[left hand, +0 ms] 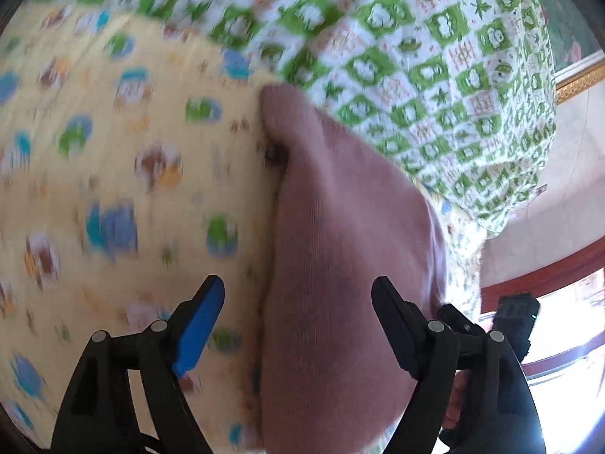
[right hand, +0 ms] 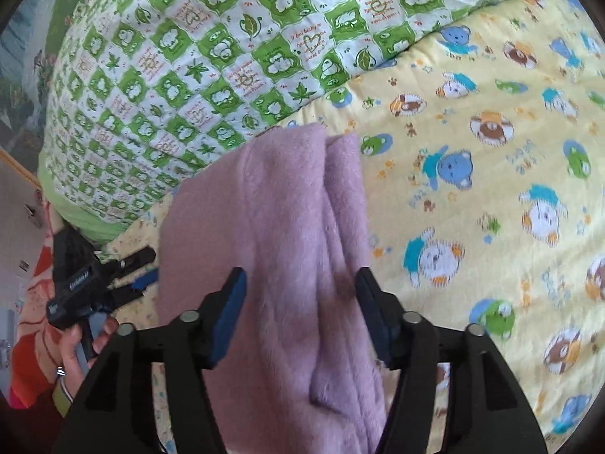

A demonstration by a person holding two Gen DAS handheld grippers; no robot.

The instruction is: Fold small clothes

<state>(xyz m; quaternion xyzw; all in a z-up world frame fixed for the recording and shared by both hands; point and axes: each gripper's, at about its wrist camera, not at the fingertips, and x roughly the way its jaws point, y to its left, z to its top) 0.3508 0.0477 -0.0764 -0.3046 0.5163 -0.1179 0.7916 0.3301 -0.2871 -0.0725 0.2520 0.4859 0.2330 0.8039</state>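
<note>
A small pink fleece garment lies folded lengthwise on the yellow cartoon-print bedsheet. It also shows in the left wrist view, running from between the fingers up toward the quilt. My left gripper is open, its jaws wide on either side of the garment's near end. My right gripper is open too, its jaws astride the garment from the other side. The left gripper also shows in the right wrist view, beside the garment's left edge.
A green and white checked quilt lies bunched along the far side of the garment; it also shows in the left wrist view. The bed edge, pale floor and a red window frame lie to the right there.
</note>
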